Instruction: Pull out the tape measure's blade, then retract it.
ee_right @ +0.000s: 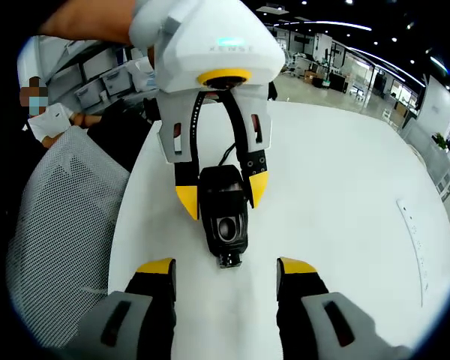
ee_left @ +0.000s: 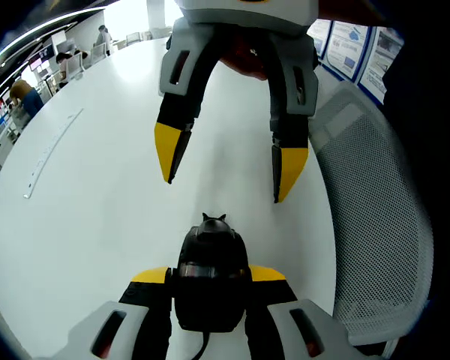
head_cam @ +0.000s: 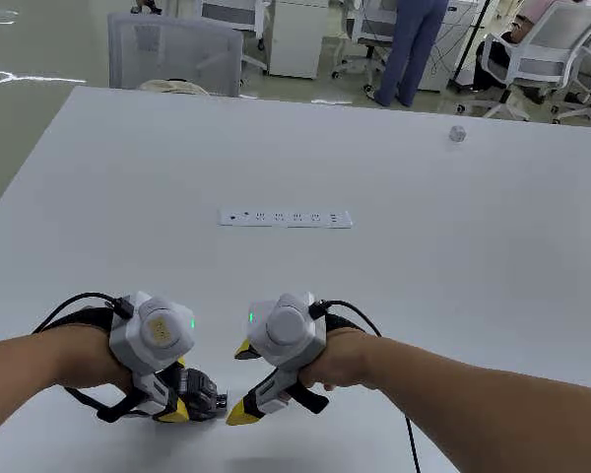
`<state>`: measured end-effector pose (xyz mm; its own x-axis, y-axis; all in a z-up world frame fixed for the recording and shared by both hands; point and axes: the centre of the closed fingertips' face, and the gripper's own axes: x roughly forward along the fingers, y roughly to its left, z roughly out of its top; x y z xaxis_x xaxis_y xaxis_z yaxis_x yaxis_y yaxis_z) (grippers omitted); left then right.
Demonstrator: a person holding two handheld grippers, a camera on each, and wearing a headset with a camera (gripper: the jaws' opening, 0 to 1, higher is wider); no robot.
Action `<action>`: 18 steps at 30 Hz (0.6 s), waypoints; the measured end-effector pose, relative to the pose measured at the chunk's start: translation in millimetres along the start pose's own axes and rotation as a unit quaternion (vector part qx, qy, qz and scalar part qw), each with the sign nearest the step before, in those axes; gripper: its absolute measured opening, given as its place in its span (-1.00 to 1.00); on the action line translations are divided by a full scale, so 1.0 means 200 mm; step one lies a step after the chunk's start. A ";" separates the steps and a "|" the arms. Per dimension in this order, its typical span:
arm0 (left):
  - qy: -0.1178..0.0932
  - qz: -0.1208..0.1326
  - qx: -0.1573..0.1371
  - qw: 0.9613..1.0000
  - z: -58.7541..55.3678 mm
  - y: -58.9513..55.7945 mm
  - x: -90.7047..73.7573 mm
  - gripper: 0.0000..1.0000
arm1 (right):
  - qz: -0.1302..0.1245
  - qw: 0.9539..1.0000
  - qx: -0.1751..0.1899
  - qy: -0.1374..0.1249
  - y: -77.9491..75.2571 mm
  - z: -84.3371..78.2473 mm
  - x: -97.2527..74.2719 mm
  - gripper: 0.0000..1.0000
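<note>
Right gripper view: black tape measure (ee_right: 223, 217) clenched in left gripper (ee_left: 208, 274) by the near edge of the white table (ee_right: 345, 225), long axis and blade end aimed straight into released, wide-spread right gripper (ee_right: 226, 268), nearest for the pull.

A white power strip (head_cam: 287, 218) is laid flat at the middle of the white worktop (head_cam: 473, 276). A small round object (head_cam: 457, 133) is seen toward its far edge, and a mesh chair (head_cam: 174, 51) is placed behind that edge.

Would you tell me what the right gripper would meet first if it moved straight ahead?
Probably the black tape measure, which the left gripper holds directly ahead; the right gripper is open.
</note>
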<state>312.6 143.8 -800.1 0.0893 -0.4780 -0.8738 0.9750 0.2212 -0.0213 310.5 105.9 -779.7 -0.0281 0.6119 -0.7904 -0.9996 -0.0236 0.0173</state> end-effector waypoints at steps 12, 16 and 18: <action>-0.019 -0.006 0.003 1.000 0.00 -0.01 0.00 -0.33 | 0.007 0.999 -0.020 0.028 -0.01 -0.02 0.07 -0.13; -0.031 -0.003 -0.002 1.000 0.00 -0.01 -0.01 -0.33 | 0.005 0.999 -0.027 0.046 0.00 -0.05 0.11 -0.22; -0.032 -0.003 -0.002 0.999 0.00 -0.01 -0.01 -0.33 | 0.010 0.998 -0.035 0.058 0.01 -0.08 0.14 -0.27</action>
<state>311.4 143.5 -798.8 0.0962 -0.5330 -0.8406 0.9746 0.2220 -0.0292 308.4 110.9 -810.8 -0.0425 0.5151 -0.8561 -0.9957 -0.0923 -0.0061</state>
